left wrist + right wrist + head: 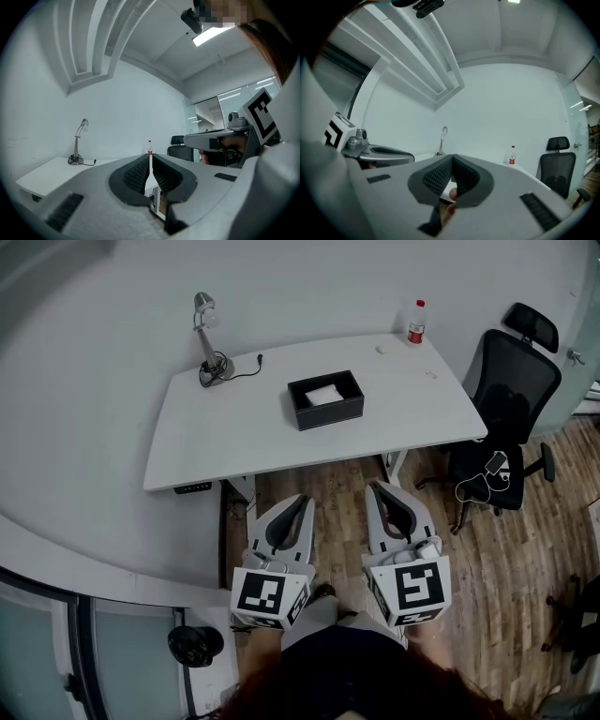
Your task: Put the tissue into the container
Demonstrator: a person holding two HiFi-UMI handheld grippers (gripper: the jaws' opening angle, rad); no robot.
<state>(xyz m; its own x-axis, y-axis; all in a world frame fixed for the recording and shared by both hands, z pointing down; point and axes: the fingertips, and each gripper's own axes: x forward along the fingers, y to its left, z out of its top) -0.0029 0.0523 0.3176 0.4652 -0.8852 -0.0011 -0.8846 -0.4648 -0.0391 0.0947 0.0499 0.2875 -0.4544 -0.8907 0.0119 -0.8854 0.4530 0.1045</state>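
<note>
Closed and empty, left tongs [304, 499] and right tongs [376, 487] hang short of the table [234, 427]; arriving closed, they could shove the container [328, 414].

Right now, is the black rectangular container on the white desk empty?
Not empty: a white tissue lies inside the black rectangular container.
</note>
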